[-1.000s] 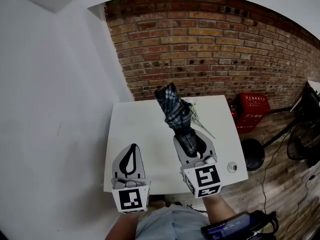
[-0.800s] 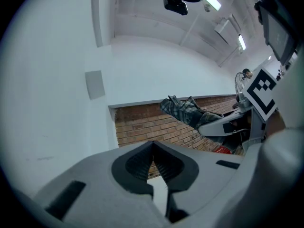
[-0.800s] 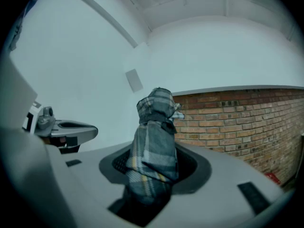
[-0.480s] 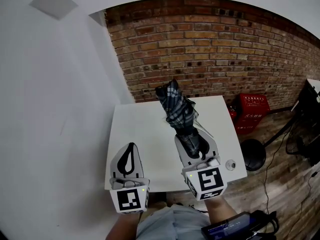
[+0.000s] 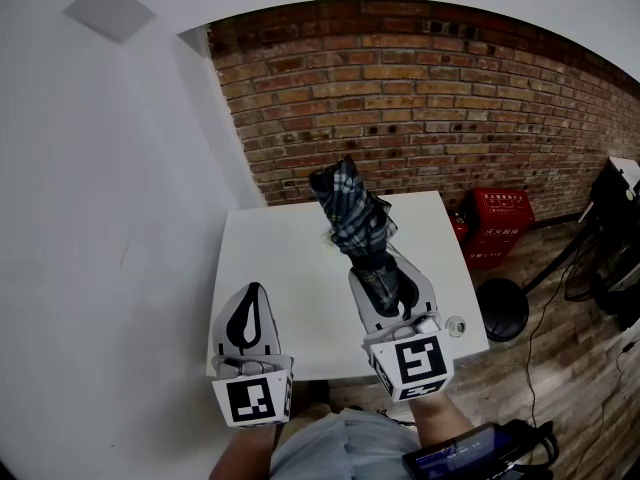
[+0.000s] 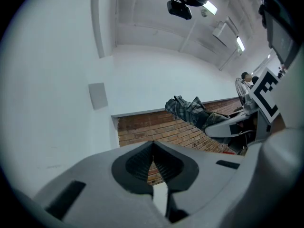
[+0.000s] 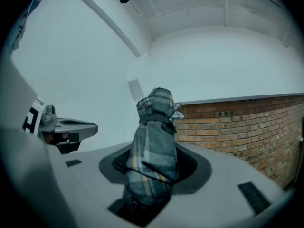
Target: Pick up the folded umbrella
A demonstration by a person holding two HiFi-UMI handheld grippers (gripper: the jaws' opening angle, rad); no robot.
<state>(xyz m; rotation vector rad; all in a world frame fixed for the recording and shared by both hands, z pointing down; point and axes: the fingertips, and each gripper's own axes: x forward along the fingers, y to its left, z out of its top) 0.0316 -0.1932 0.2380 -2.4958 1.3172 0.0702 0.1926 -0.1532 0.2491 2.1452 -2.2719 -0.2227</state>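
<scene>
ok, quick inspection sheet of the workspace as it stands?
Surface: white table, one small item near its edge.
Job's things: folded umbrella, plaid, lifted off the table and held by its lower end.
Clutter: small round object at the table's near right corner; can't tell what it is.
Grippers: right gripper jaws closed on the folded umbrella; left gripper jaws together, nothing between them.
Cables: thin cable across the wooden floor at right.
Surroundings: brick wall behind; red crate and black round base on the floor beside the table.
</scene>
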